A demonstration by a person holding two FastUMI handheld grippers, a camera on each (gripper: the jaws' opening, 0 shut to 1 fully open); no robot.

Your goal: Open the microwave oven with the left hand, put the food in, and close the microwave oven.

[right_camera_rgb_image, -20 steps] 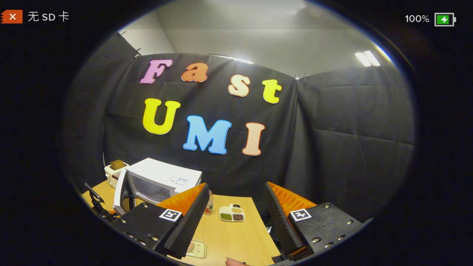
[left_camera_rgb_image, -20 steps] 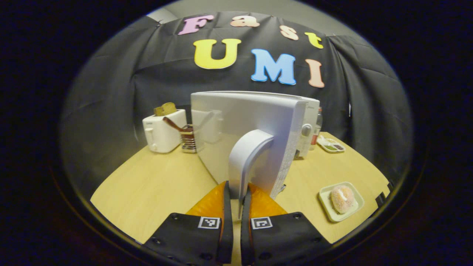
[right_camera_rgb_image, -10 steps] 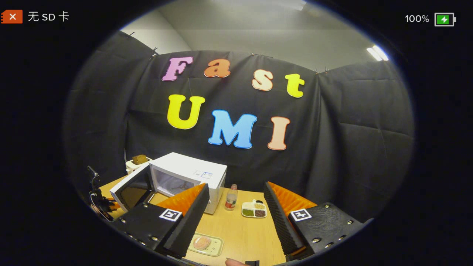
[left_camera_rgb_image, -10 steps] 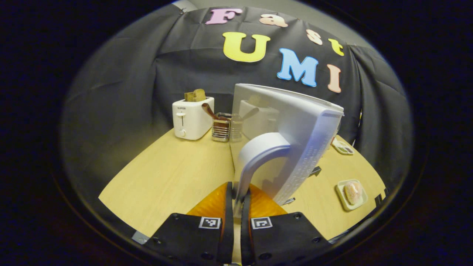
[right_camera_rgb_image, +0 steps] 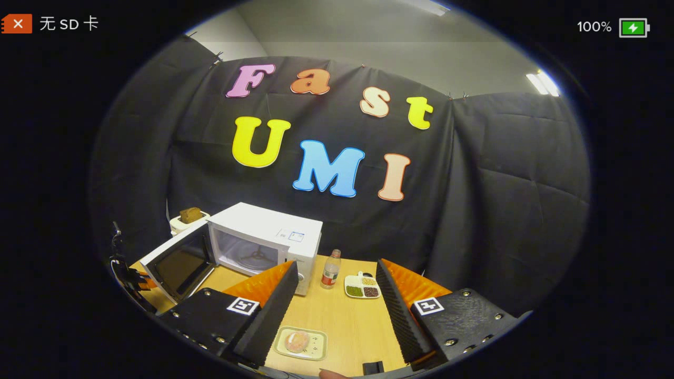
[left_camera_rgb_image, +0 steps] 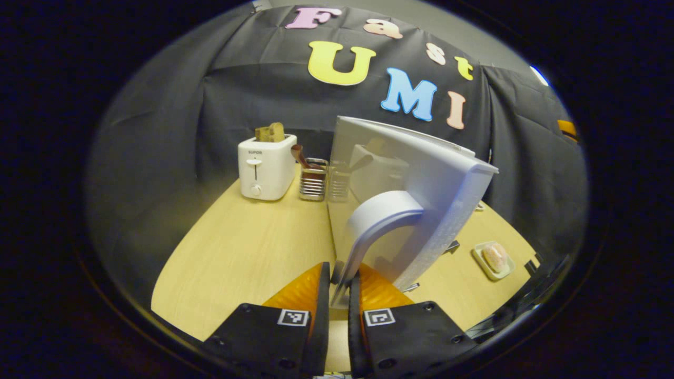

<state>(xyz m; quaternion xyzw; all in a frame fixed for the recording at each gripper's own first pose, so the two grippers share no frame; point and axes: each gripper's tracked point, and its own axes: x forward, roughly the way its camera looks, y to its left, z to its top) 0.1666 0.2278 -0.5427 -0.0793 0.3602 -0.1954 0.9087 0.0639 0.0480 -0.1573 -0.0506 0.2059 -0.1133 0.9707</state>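
Left tongs [left_camera_rgb_image: 338, 295] are clamped on the microwave door handle [left_camera_rgb_image: 376, 218], door [right_camera_rgb_image: 179, 260] swung wide. Right tongs [right_camera_rgb_image: 334, 310] hover gaping above the doughnut plate [right_camera_rgb_image: 300, 343].

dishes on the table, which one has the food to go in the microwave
The plain tray with one round bun, nearest the right gripper; the divided dish beside the bottle holds grains.

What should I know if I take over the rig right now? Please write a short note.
Left gripper: shut on the door handle, microwave door swung wide open.
Right gripper: open, holding nothing, above the table.
Food: on its small tray on the table, in front of the microwave.
Done: door opened.
Left: put the food in, close the door.
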